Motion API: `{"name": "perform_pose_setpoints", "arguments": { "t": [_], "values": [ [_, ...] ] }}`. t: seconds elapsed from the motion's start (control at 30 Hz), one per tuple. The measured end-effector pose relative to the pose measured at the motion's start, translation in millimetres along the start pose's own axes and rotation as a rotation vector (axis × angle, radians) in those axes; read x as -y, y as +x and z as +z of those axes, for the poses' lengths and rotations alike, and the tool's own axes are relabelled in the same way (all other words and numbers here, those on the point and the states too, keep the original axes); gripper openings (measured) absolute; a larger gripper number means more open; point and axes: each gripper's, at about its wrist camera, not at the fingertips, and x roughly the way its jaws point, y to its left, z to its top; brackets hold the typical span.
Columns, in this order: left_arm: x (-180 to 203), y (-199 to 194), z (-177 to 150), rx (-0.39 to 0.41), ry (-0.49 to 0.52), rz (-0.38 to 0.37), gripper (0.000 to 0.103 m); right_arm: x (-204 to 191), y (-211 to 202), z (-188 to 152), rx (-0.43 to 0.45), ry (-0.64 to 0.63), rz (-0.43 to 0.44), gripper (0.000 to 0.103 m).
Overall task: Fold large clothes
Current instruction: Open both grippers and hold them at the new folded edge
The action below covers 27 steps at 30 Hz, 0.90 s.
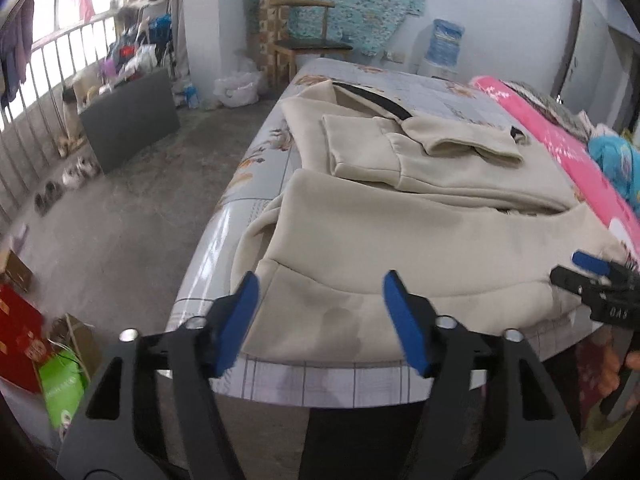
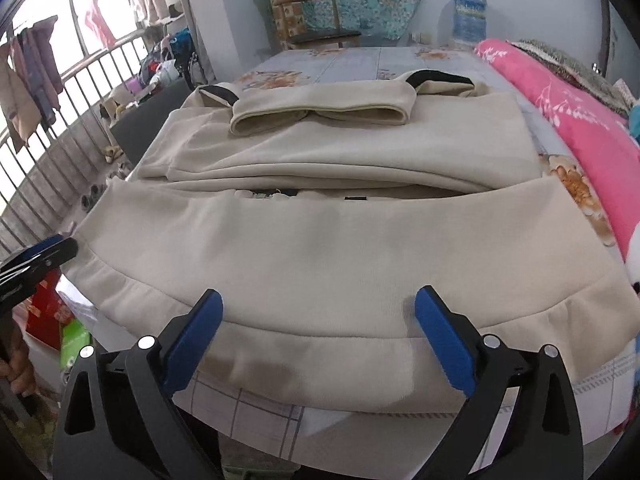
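Hovering at the bed's (image 2: 352, 62) near edge, both your left gripper (image 1: 320, 320) and right gripper (image 2: 318, 338) gape, empty, over the hoodie's (image 2: 340, 248) hem.

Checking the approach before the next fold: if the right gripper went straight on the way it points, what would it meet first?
Most likely the beige garment's near hem band, lying between the open right gripper fingers at the bed edge; depth is uncertain.

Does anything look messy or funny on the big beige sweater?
Yes. The beige sweater has darker, damp-looking patches near its bottom band, and its hem hangs over the edge of the bed. Nothing looks torn.
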Motion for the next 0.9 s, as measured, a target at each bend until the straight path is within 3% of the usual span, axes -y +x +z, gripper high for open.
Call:
{"name": "perform_pose_setpoints", "arguments": {
  "t": [0.17, 0.3, 0.37, 0.57, 0.67, 0.77, 0.9],
  "values": [
    [-4, 16, 11, 0.005, 0.002, -0.02, 0.045, -2, 3, 1, -0.007, -0.015, 0.0, 0.095],
    [-12, 32, 18, -0.035, -0.012, 0.026, 0.043, -2, 4, 1, -0.008, -0.02, -0.004, 0.095],
    [-19, 42, 19, -0.081, -0.047, -0.002, 0.039, -2, 4, 1, -0.008, -0.022, -0.004, 0.095],
    [-26, 21, 18, -0.013, -0.048, -0.169, 0.036, -3, 4, 1, -0.01, -0.031, -0.007, 0.095],
    [-27, 30, 19, -0.041, -0.046, -0.174, 0.036, -3, 5, 1, -0.007, -0.037, -0.009, 0.095],
    [-40, 49, 22, -0.079, -0.127, -0.212, 0.036, -3, 5, 1, -0.008, -0.043, -0.01, 0.096],
    [-41, 56, 29, -0.071, -0.171, -0.263, 0.036, -4, 5, 1, -0.008, -0.044, -0.012, 0.096]
  ]
}}
